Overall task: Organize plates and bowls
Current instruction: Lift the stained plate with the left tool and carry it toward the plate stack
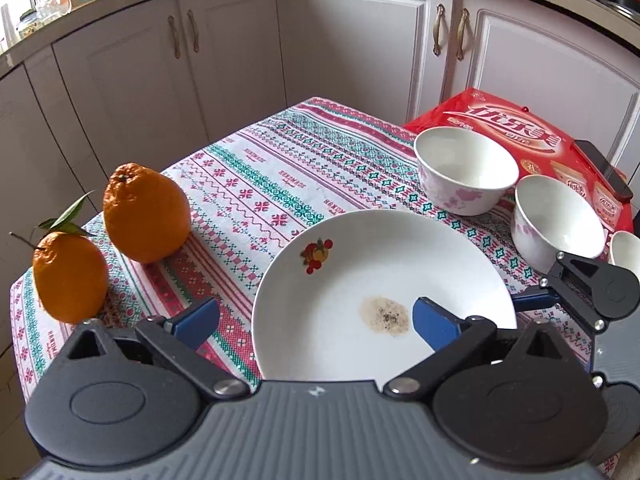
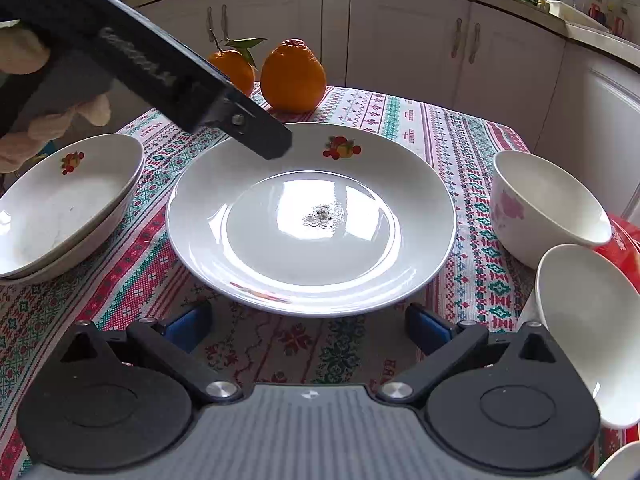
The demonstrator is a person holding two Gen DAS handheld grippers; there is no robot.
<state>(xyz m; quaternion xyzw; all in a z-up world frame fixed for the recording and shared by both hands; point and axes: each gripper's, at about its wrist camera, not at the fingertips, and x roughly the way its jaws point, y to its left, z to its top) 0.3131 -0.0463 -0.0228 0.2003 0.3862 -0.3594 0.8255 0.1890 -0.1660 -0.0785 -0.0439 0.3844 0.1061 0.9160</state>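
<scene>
Your right gripper (image 2: 308,332) hangs with its fingers apart just short of the near rim of the white plate (image 2: 312,216), touching nothing. Your left gripper (image 1: 316,320) is spread wide too, straddling that plate's left edge, 1 blue pad (image 1: 434,320) over the dish. A stain (image 2: 324,214) marks the plate's centre. Left of it sit 2 stacked plates (image 2: 60,208); right, 2 floral bowls (image 2: 548,204). Beyond stand 2 oranges (image 2: 292,76).

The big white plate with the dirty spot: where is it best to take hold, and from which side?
Grip the big plate at its near rim, raised off the tablecloth; the open right tongs already face it.
</scene>
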